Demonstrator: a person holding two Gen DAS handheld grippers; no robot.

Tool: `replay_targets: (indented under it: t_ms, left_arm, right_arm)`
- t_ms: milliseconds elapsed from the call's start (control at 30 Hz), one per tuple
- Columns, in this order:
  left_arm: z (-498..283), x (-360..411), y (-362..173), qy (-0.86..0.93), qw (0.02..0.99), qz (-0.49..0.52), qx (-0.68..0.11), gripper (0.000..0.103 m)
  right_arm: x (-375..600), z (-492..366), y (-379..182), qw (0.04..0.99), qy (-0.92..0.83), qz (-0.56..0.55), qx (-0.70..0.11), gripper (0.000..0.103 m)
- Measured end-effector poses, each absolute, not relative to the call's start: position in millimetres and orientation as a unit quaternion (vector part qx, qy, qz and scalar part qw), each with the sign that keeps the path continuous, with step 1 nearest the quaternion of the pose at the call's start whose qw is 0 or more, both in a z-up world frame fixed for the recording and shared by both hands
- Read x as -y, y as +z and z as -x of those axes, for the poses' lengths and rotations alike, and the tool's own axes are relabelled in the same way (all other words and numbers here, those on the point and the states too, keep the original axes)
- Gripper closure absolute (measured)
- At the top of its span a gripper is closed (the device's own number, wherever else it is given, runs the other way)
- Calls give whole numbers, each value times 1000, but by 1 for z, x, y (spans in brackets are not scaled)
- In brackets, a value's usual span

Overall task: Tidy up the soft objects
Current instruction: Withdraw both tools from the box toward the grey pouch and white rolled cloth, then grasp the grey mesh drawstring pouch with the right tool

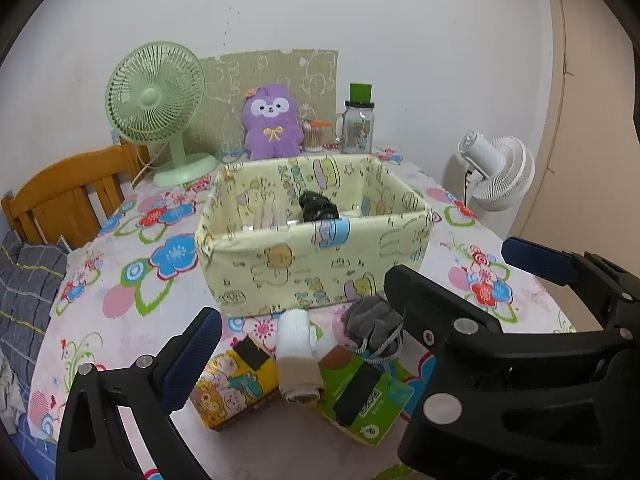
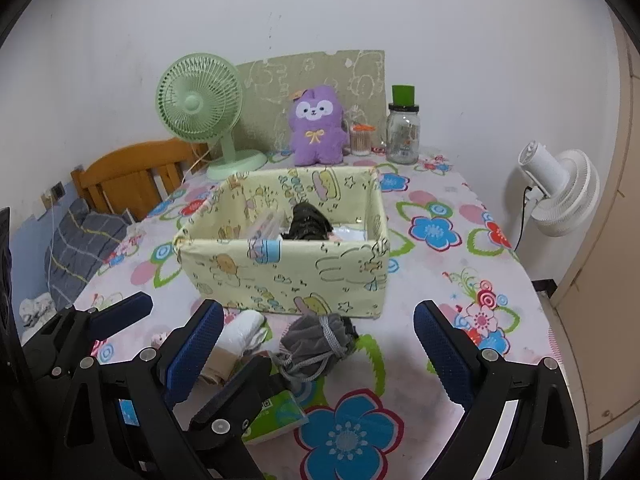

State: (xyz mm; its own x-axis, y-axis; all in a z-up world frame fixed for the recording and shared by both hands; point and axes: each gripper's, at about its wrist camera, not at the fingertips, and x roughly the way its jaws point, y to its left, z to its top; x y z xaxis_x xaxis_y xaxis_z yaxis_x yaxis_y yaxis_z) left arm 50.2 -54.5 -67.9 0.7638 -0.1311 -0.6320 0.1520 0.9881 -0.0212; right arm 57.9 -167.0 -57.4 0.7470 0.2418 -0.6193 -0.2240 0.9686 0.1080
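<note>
A pale yellow fabric storage box [image 1: 312, 264] [image 2: 280, 272] stands mid-table with a black soft item [image 1: 318, 206] [image 2: 306, 222] inside. In front of it lie a rolled white and beige cloth [image 1: 298, 352] [image 2: 240, 334], a grey drawstring pouch [image 1: 374, 326] [image 2: 316, 340], a yellow tissue pack [image 1: 230, 392] and a green tissue pack [image 1: 362, 394] [image 2: 276, 416]. A purple plush toy [image 1: 272, 124] [image 2: 318, 126] sits behind the box. My left gripper [image 1: 304, 344] is open above the cloth. My right gripper [image 2: 320, 352] is open over the pouch. Both are empty.
A green desk fan [image 1: 160, 108] [image 2: 204, 108], a glass jar with a green lid [image 1: 358, 120] [image 2: 404, 128] and a cotton swab pot [image 1: 316, 134] stand at the table's back. A white fan [image 2: 560, 192] is on the right, a wooden bed frame [image 1: 72, 192] on the left.
</note>
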Motion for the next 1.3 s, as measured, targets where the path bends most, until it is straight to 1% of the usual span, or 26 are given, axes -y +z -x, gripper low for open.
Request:
replay_targets:
  t_ms: [367,600,1233,1300]
  left_arm:
    - [-55,43,-90,-69,935,-4,-349,0]
    - [-61,38,-107,-69,932,-14,-357,0]
    - [-84,26,-131,-52,920,-6,-388,0]
    - [-86,26,-132,-51,920,-6,-388,0]
  right_arm:
    - [163,-60,-83,930,134,-16,-342,6]
    - [161,-73,-106,920,137,-20,-367,6]
    - [148,-104,-133,905,128,-19,-405,6]
    - [148,-106,-135,904,131,-23,-407,7]
